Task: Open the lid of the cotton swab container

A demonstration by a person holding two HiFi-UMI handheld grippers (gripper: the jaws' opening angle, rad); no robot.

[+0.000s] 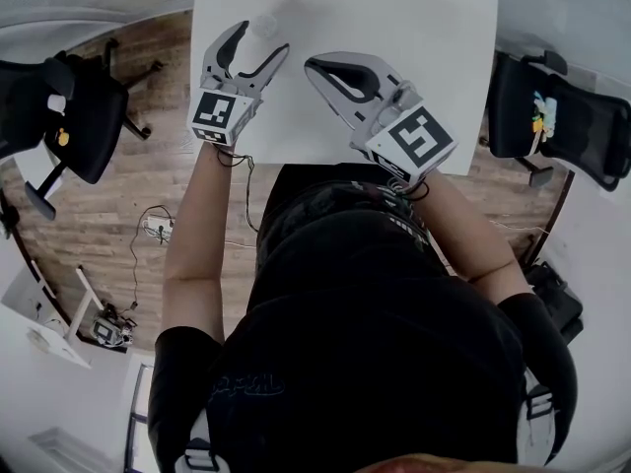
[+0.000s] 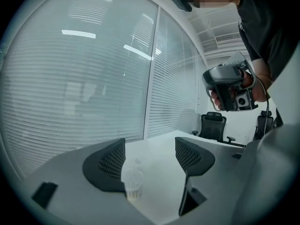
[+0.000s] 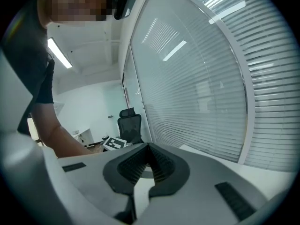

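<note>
Clear round swab container [image 2: 132, 183], lid on, swabs standing inside, upright on white tabletop [image 1: 424, 37]. Left gripper [image 1: 262, 41] is wide open around it, with the container nearer its left jaw and not clamped. Right gripper [image 1: 314, 65] is closed and empty, beside it.

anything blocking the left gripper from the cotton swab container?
Nothing visible. The cotton swab container stands upright on the white table, right at the mouth of the left gripper's open jaws and nearer one jaw. The right gripper, shut and empty, is off to the side, clear of that path.
</note>
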